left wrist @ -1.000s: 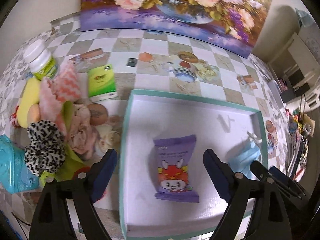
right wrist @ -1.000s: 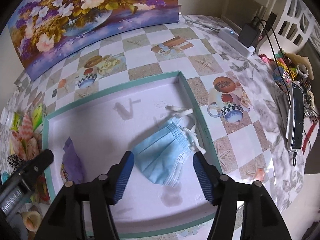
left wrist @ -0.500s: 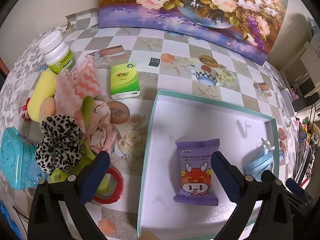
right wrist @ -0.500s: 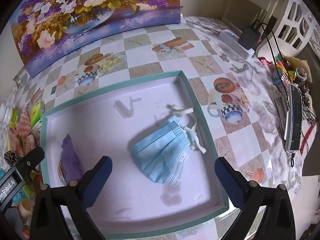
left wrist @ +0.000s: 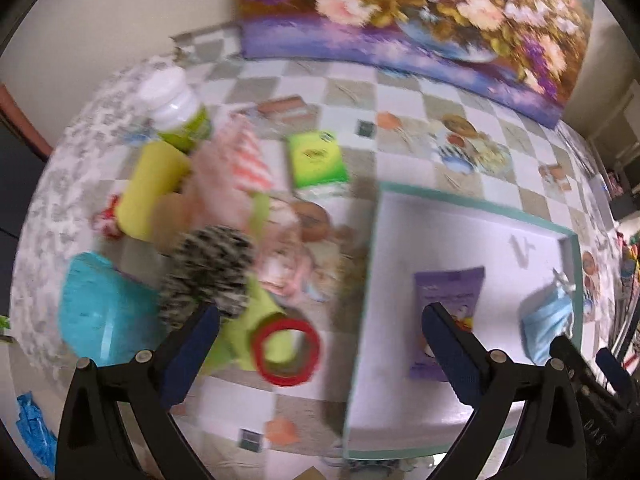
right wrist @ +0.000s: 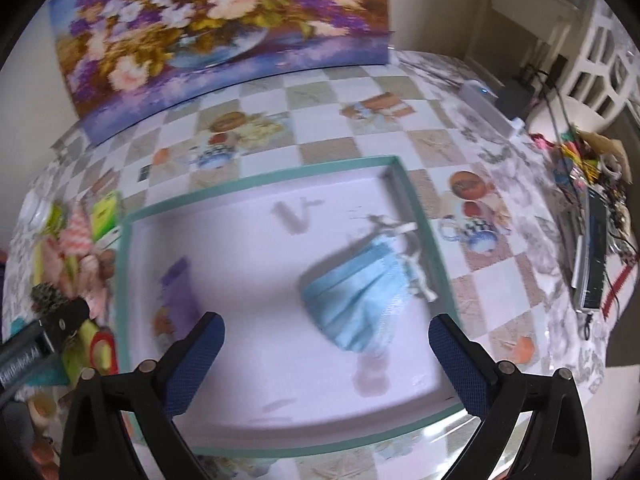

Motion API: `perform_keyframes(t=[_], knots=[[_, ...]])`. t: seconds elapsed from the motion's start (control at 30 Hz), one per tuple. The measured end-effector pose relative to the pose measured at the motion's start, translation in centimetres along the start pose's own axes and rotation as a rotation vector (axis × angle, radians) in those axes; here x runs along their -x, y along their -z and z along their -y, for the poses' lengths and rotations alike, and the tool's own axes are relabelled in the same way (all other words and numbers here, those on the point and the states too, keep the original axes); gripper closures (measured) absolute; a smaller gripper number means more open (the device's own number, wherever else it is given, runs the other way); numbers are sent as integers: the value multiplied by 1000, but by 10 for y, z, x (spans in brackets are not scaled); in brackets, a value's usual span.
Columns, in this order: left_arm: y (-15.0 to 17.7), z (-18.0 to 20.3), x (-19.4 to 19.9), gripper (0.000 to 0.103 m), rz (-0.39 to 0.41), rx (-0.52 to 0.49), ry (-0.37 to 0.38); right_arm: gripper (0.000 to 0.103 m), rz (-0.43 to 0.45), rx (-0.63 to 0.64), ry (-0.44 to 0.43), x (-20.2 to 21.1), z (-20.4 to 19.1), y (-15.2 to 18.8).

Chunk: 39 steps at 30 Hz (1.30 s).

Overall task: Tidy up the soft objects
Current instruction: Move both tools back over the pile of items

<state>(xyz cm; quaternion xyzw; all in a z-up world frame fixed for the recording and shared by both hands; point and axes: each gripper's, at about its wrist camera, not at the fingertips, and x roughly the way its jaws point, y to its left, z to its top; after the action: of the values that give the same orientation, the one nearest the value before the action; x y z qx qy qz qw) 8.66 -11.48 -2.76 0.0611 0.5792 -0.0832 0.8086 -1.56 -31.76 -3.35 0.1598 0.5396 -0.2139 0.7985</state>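
Teal-rimmed tray [right wrist: 420, 216] holds blue mask [right wrist: 356, 296] and, blurred, purple packet [left wrist: 444, 312]; left gripper [left wrist: 320, 354] and right gripper [right wrist: 326, 358] hover spread, empty.

Both views are smeared by motion. From my left hand-held gripper [left wrist: 320, 356], the pile of soft things [left wrist: 240, 216] beside the tray blurs together, so I cannot separate the pink cloths. The print on the purple packet [left wrist: 444, 300] is unreadable, and its lower end is hidden behind my finger [left wrist: 452, 356]. The blue scrap [left wrist: 34, 436] is cut off by the picture's left edge. From my right hand-held gripper [right wrist: 326, 364], the face mask [right wrist: 360, 296] is blurred, and the clutter [right wrist: 588, 184] on the bench's far right is too small to tell.
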Motion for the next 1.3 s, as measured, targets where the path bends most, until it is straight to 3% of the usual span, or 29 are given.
perform_keyframes(t=[0.3, 0.57, 0.9, 1.1, 1.17, 1.3], knots=[[-8, -43, 22, 2, 32, -8, -20, 0, 5, 119, -63, 5, -45, 11], [-12, -106, 26, 2, 47, 111, -63, 0, 13, 141, -184, 9, -83, 11], [-18, -139, 14, 2, 58, 213, 61, 0, 7, 207, -261, 2, -139, 13], [-24, -146, 10, 2, 71, 234, 76, 0, 9, 235, -286, 0, -166, 14], [-26, -150, 11, 2, 74, 230, 71, 0, 6, 238, -294, -1, -173, 13], [-29, -156, 4, 2, 48, 219, -12, 0, 1, 245, -302, -5, -185, 12]])
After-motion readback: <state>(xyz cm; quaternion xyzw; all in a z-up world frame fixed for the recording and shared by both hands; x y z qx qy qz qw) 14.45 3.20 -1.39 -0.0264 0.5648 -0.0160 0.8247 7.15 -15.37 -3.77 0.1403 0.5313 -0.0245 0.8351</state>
